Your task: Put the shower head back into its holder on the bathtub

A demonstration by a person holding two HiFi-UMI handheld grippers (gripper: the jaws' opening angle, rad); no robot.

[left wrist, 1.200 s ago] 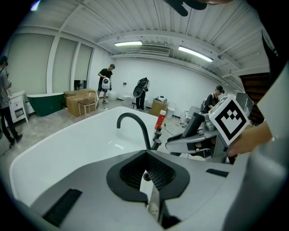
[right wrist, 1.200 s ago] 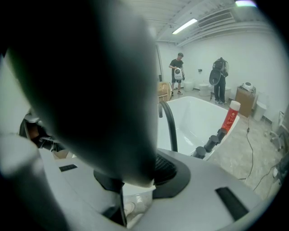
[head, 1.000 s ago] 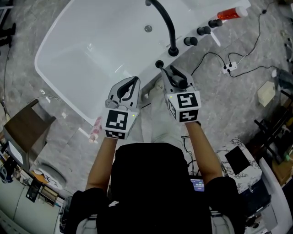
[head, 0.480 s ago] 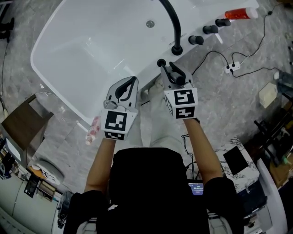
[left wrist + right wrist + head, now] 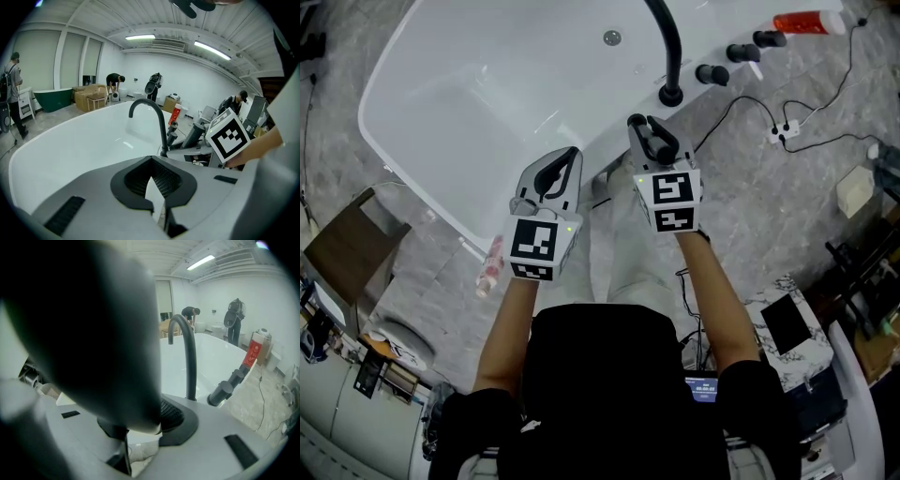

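The right gripper [image 5: 647, 134] has its fingers spread wide around the black shower head [image 5: 93, 333], angled down toward the bathtub [image 5: 469, 94] rim to seat it. The left gripper [image 5: 572, 156] has its fingers closed and empty.

Our left gripper [image 5: 151, 160] fills the bottom of the frame, jaws closed tip to tip with nothing in them, only the white bathtub [image 5: 70, 154] showing through the gap between the pads. Past the tips we see the black gooseneck faucet [image 5: 162, 131] on the tub rim, black knobs [image 5: 170, 138] and a red bottle [image 5: 175, 114] behind it, and the right gripper [image 5: 185, 149] close by at right with its marker cube [image 5: 228, 136]. Far back: a green tub [image 5: 51, 99], cardboard boxes [image 5: 91, 96], several people [image 5: 114, 82], ceiling strip lights [image 5: 140, 37]
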